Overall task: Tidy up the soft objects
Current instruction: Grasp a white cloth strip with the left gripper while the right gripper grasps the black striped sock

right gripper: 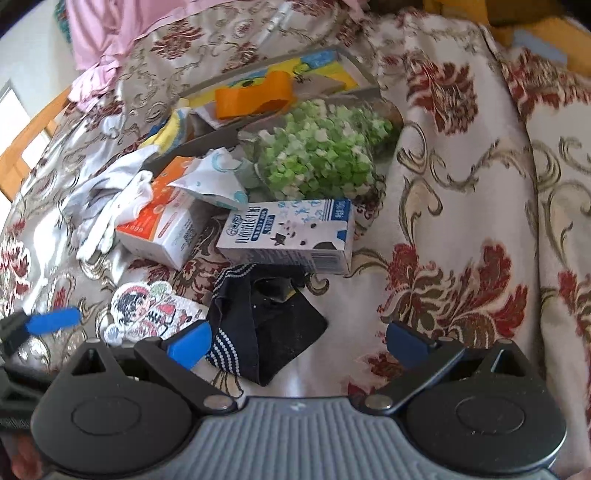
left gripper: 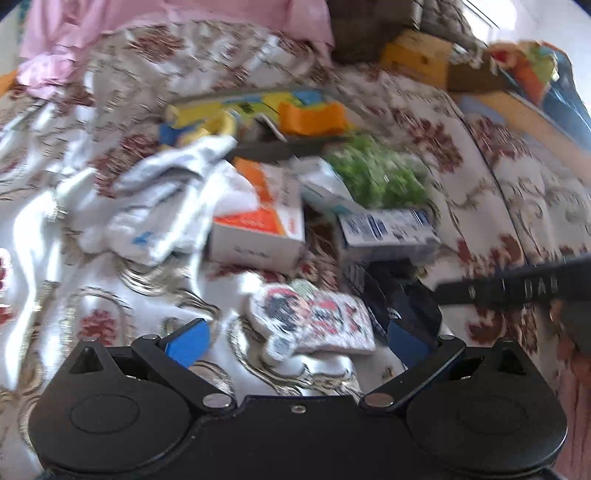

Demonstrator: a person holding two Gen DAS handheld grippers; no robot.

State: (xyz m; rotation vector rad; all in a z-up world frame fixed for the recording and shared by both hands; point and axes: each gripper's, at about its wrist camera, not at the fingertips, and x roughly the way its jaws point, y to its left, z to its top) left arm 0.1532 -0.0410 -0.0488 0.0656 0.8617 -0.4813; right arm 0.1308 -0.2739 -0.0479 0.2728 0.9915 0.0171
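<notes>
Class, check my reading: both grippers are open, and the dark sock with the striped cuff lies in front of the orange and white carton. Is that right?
Not quite. The dark sock lies in front of the blue and white milk carton, as the right wrist view shows; the orange and white carton sits further left. Both grippers are open.

Both claws are black with blue fingertips (right gripper: 190, 341) and silver pivot screws.

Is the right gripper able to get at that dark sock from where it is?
Probably yes: the right gripper is open, the dark sock lies just ahead between its fingers, and nothing covers it.

Floral cream-and-red bedspread (right gripper: 461, 206) — pink curtain (left gripper: 110, 26), sunlit window (right gripper: 14, 122) behind
</notes>
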